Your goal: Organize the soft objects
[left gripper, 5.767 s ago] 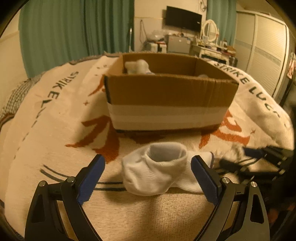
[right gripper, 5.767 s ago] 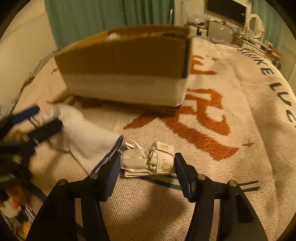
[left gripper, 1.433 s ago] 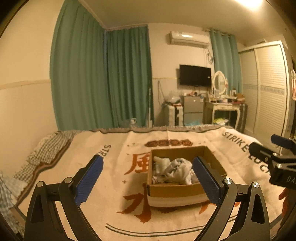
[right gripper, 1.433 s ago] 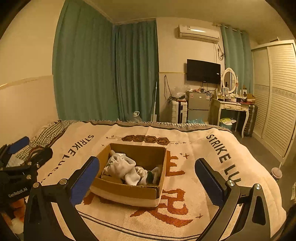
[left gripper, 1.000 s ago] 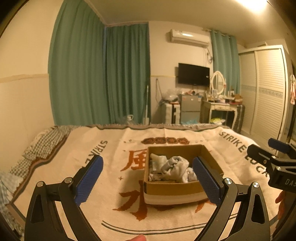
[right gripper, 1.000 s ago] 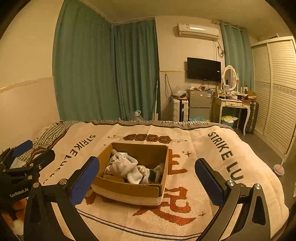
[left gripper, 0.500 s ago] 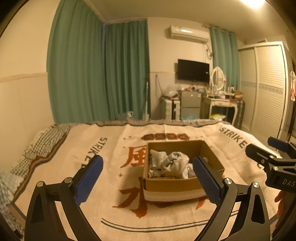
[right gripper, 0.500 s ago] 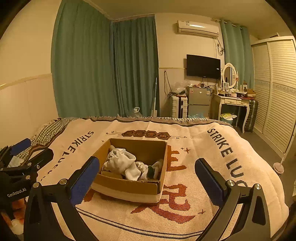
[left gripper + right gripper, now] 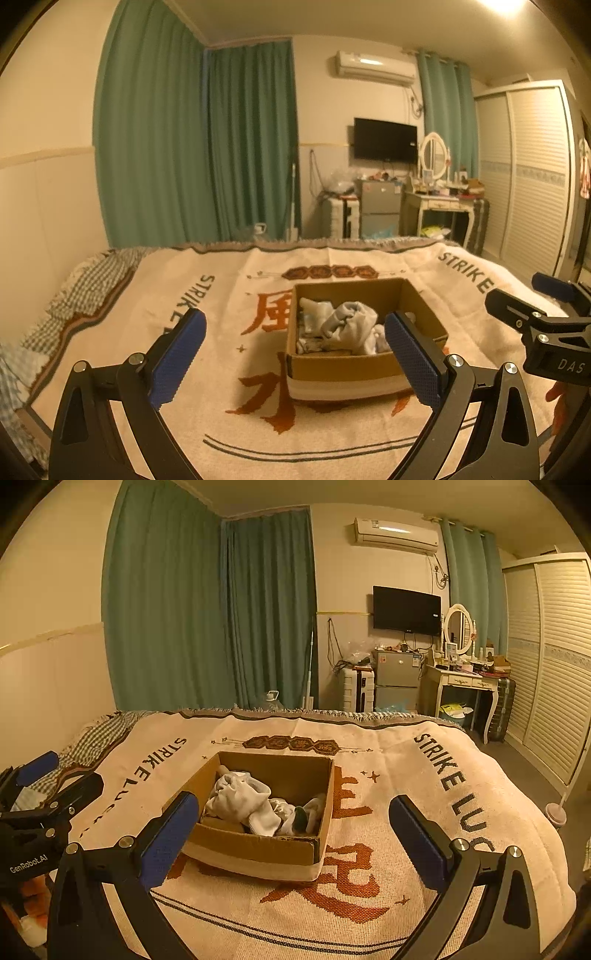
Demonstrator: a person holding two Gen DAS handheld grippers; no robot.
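A cardboard box (image 9: 354, 363) (image 9: 258, 853) sits on the bed's blanket. It holds a heap of white socks and soft items (image 9: 341, 328) (image 9: 255, 805). My left gripper (image 9: 295, 354) is open and empty, held well back from and above the box. My right gripper (image 9: 291, 834) is open and empty, also held back above the blanket. Each gripper shows at the edge of the other's view: the right gripper at the right edge of the left wrist view (image 9: 546, 325), the left gripper at the left edge of the right wrist view (image 9: 40, 805).
The cream blanket (image 9: 406, 775) with orange characters and "STRIKE LUCK" lettering covers the bed. A checked cloth (image 9: 88, 284) lies at the left edge. Green curtains (image 9: 207, 609), a TV, a small fridge, a dressing table (image 9: 461, 679) and a wardrobe stand beyond the bed.
5.8 s ago both grippers were low, around a sock and a mask on the blanket. Now both are raised and empty. In the last second the views barely shifted.
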